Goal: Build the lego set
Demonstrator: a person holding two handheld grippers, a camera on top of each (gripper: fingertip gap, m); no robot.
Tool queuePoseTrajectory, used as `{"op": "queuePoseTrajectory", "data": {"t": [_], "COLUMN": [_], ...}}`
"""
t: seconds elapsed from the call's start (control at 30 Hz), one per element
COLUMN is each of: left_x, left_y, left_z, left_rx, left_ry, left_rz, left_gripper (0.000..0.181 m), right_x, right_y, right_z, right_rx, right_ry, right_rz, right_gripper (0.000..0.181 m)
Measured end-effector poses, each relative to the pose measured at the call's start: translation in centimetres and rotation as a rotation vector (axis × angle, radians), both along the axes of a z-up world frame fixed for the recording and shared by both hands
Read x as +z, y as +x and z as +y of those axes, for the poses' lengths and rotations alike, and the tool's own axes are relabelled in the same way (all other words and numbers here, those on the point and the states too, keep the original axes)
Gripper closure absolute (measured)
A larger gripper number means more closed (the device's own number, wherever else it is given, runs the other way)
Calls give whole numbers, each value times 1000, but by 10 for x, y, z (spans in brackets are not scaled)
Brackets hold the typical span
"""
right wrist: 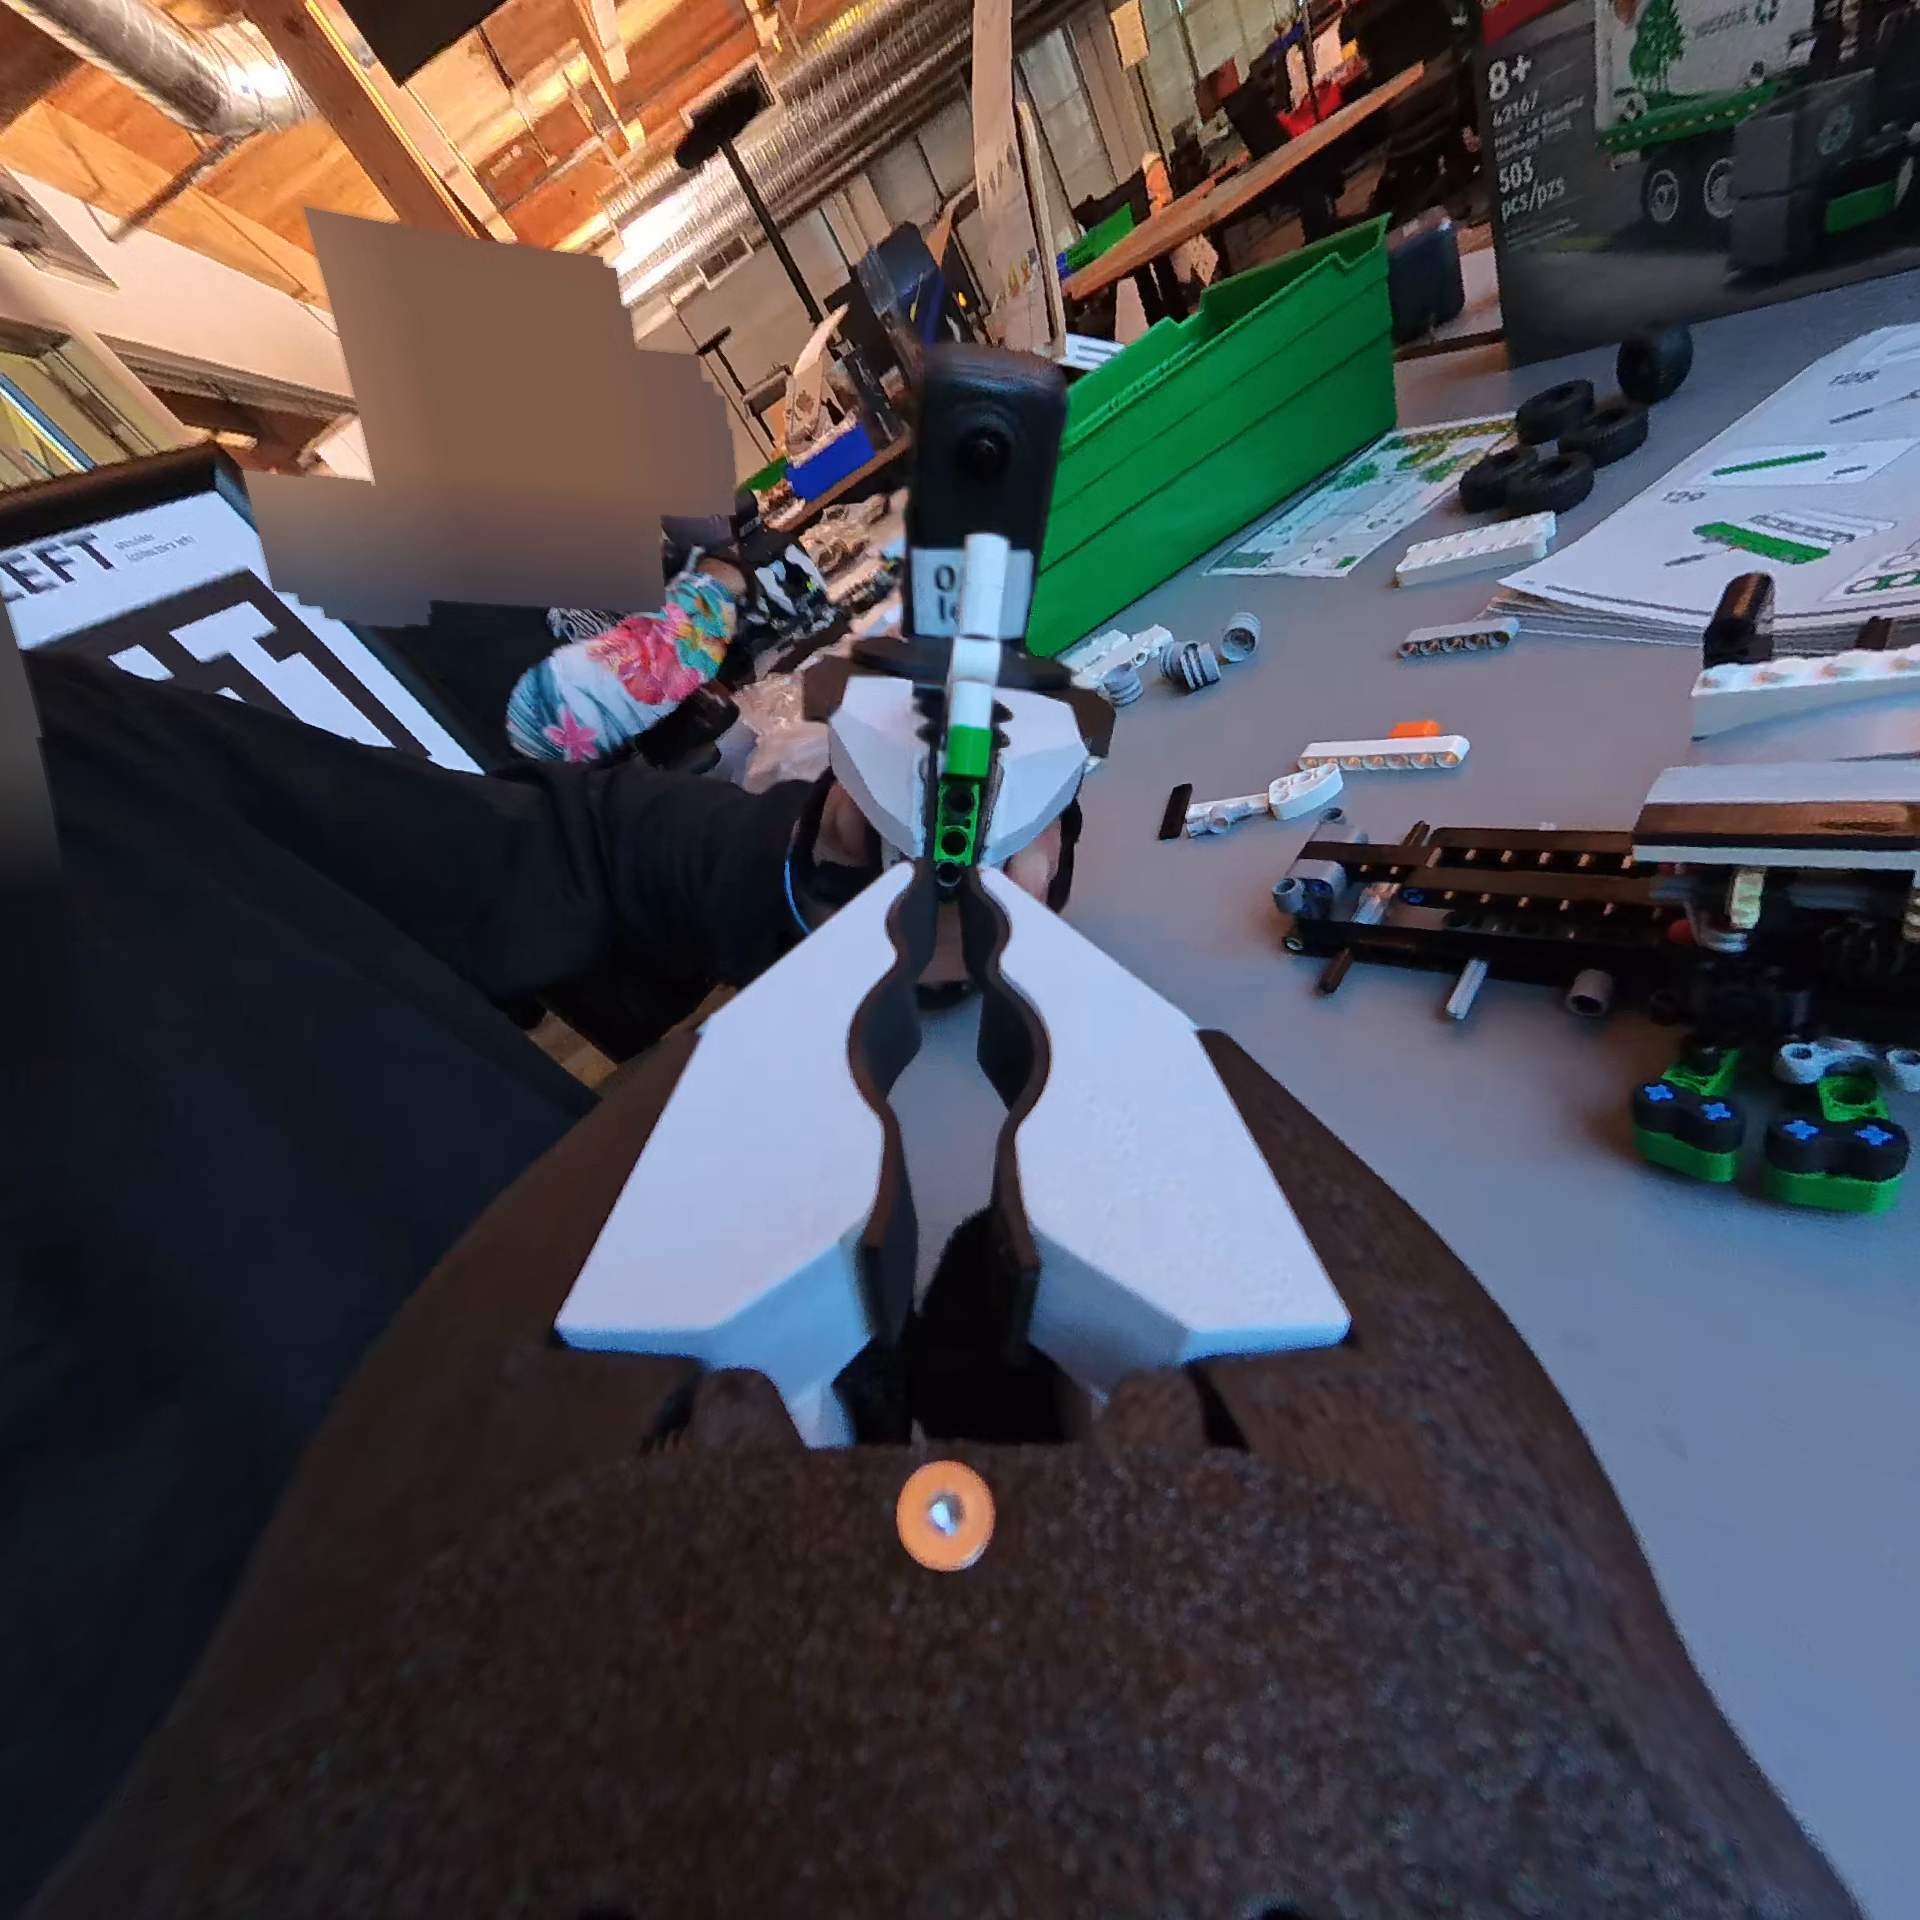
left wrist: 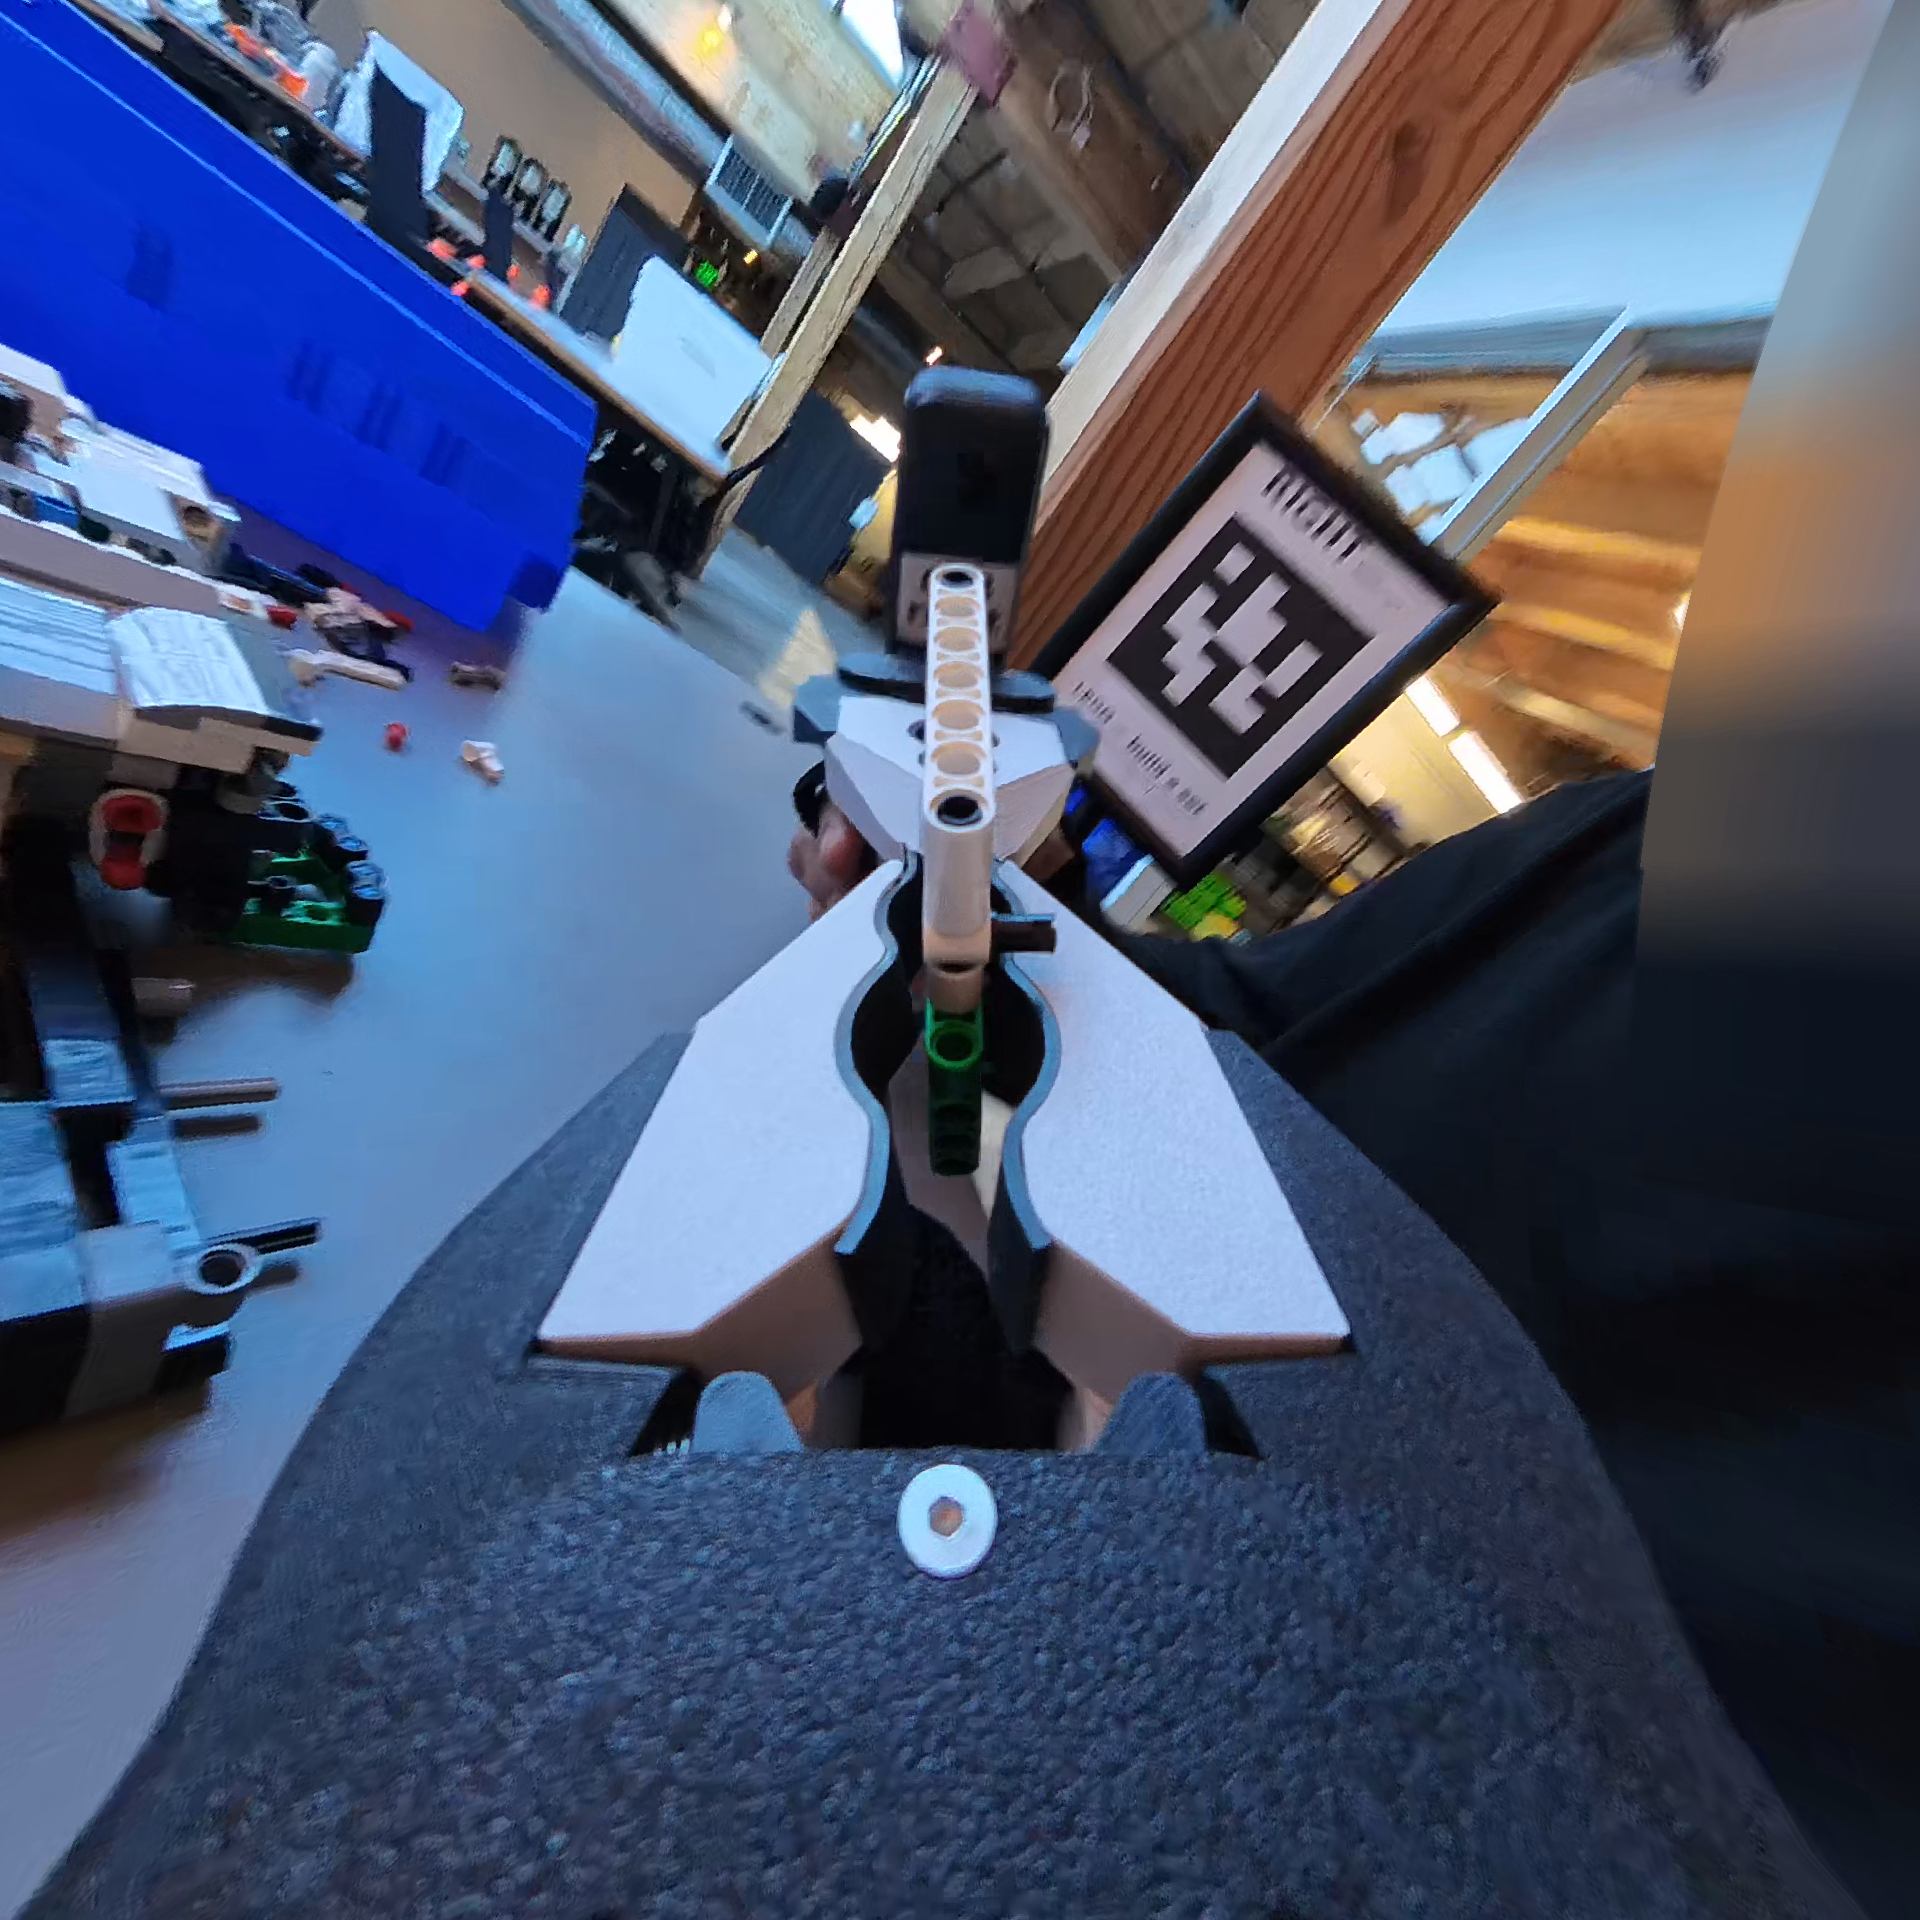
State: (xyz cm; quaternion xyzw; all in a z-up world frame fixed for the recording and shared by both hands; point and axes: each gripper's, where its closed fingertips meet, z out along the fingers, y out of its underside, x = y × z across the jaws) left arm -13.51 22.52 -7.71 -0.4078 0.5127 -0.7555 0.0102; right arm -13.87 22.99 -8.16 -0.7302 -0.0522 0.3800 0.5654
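**Q:** where's the piece rn?

**A:** I've got both tongs on one white-and-green beam (left wrist: 956,831), held mid-air above the table (right wrist: 1351,1143). Left gripper (left wrist: 954,940) pinches it, right gripper (right wrist: 951,883) too, nose to nose. Long axis runs straight btwn them, so neither's nearer imo.

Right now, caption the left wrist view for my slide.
Left gripper clamps a white-and-green beam assembly facing the right gripper, above the table.

— What is your left gripper (left wrist: 951,914) holding?
— Your fingers are closed on a white holed beam (left wrist: 956,748) joined to a green beam (left wrist: 952,1081), raised above the grey table (left wrist: 540,935).
— And beyond it?
— Your right gripper (left wrist: 951,758) faces you, just behind the beam. The half-built model (left wrist: 156,831) sits far left.
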Motion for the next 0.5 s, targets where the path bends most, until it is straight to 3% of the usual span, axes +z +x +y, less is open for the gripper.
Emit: {"op": "queuePoseTrajectory", "data": {"t": [0.33, 0.5], "left_x": [17, 15], "left_y": [0, 1], "left_z": [8, 11], "left_rx": [-42, -18], "left_ry": [-234, -192], "left_rz": [-4, -6], "left_gripper": [174, 175], "right_x": [15, 13], "right_y": [0, 0], "right_z": [5, 8], "right_rx": [-48, -42], "right_ry": [100, 85], "right_rz": [163, 188], "right_gripper": [178, 178]}}
